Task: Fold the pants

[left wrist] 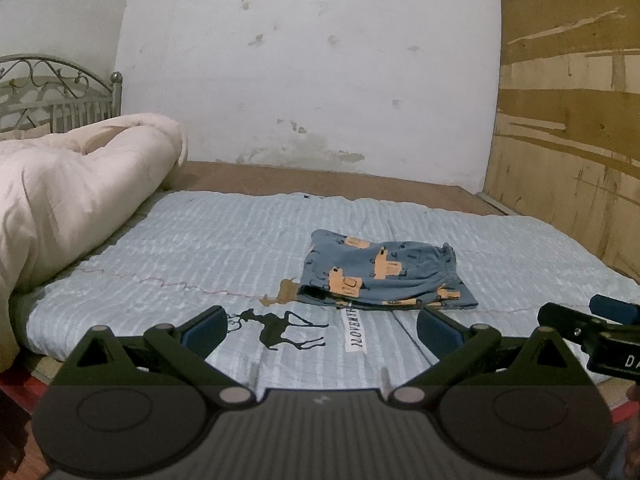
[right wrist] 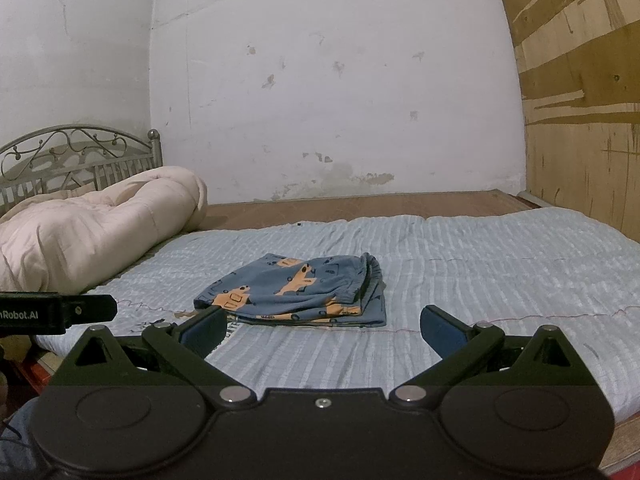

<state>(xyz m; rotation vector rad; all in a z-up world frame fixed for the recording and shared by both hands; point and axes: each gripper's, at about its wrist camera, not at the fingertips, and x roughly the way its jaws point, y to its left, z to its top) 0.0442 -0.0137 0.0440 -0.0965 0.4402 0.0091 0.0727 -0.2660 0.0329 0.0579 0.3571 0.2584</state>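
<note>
1. The left gripper (left wrist: pixel 320 330) is held with its jaws spread wide apart; nothing is gripped between the blue pads (left wrist: pixel 204 330).
2. The right gripper (right wrist: pixel 322 330) is likewise held wide apart and empty, its blue pads (right wrist: pixel 442 332) clear of any cloth.
3. The pants (left wrist: pixel 384 276) are seen just ahead of the left gripper, slightly toward its right finger, folded into a compact stack and touched by neither finger.
4. From the right gripper, the pants (right wrist: pixel 304 292) lie just ahead and slightly toward its left finger, with the gathered waistband turned to the far right side of the stack.
5. A pale blue striped bedspread (left wrist: pixel 180 248) is spread beneath both grippers and the pants; a black deer print (left wrist: pixel 280 328) and a white label (left wrist: pixel 354 330) are seen between the left gripper's fingers.
6. A cream quilt (left wrist: pixel 68 184) is bunched far to the left, before a metal headboard (left wrist: pixel 48 96).
7. A stained white wall (right wrist: pixel 320 100) stands beyond, and a wooden board (right wrist: pixel 584 100) to the right.
</note>
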